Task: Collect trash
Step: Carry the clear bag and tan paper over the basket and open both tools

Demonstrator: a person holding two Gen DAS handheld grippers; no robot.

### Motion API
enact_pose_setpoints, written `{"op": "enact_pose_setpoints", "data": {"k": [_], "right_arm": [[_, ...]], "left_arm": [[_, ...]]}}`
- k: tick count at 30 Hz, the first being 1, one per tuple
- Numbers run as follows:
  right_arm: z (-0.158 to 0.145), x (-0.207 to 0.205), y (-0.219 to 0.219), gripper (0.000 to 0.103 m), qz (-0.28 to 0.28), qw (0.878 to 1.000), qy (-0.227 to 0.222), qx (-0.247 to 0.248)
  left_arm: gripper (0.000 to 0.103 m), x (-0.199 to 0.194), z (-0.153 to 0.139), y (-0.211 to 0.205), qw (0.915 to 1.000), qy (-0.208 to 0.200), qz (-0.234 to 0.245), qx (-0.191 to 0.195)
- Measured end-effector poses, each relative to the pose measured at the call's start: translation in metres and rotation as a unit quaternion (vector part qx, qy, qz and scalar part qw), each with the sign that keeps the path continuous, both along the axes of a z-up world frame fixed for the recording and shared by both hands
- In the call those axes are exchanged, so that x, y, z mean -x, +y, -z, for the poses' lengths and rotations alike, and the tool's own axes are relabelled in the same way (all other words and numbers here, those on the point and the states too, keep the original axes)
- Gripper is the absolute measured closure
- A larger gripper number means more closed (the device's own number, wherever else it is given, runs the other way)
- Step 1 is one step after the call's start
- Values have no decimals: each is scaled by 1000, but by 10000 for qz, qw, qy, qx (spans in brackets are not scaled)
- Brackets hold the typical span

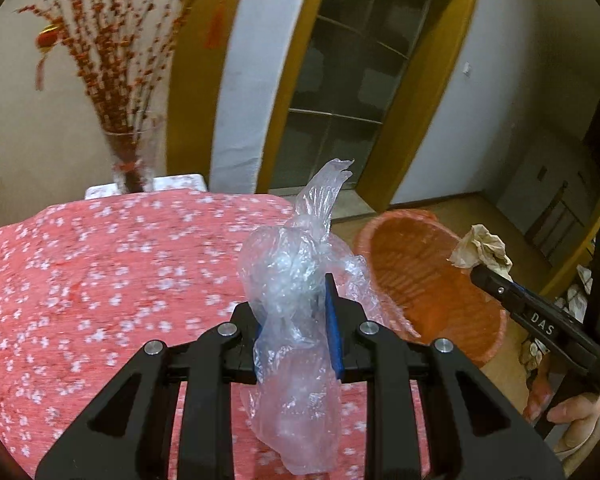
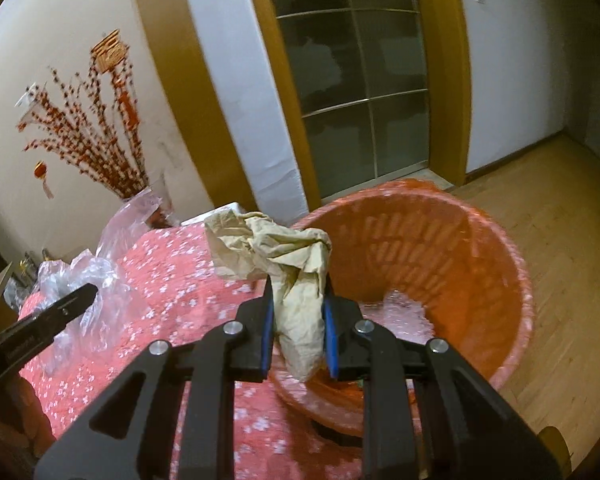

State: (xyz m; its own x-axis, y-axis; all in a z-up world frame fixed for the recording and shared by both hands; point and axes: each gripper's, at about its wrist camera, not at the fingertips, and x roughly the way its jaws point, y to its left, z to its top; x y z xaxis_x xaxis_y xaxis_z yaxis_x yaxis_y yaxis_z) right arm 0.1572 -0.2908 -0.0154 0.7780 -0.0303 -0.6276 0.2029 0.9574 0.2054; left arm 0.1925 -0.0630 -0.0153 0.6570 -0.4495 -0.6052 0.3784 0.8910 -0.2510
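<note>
Right tongs grip paper above basket rim.

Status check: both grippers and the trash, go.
Left gripper shut on clear plastic bag, over the pink floral tablecloth. Right gripper shut on crumpled brown paper, at the orange basket rim. Nothing blocking.

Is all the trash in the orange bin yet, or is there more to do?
Not yet. The orange bin already has something clear and crinkly at its bottom. The left hand-held gripper holds a clear plastic bag over the table; the right hand-held gripper holds crumpled brown paper at the bin's rim. Both need dropping in.
</note>
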Motion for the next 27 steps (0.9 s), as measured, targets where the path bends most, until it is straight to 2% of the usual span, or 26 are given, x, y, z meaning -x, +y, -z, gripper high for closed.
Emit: {"op": "enact_pose_setpoints", "data": {"k": [8, 21, 27], "right_arm": [[6, 10, -22, 82, 237, 9997, 33, -28], [18, 16, -36, 82, 499, 9986, 153, -15], [8, 20, -45, 82, 579, 9983, 26, -33]], "left_arm": [[79, 0, 3, -30, 9995, 16, 294, -84], [79, -3, 10, -49, 9987, 108, 464, -201], [79, -10, 9, -63, 9979, 175, 604, -148]]}}
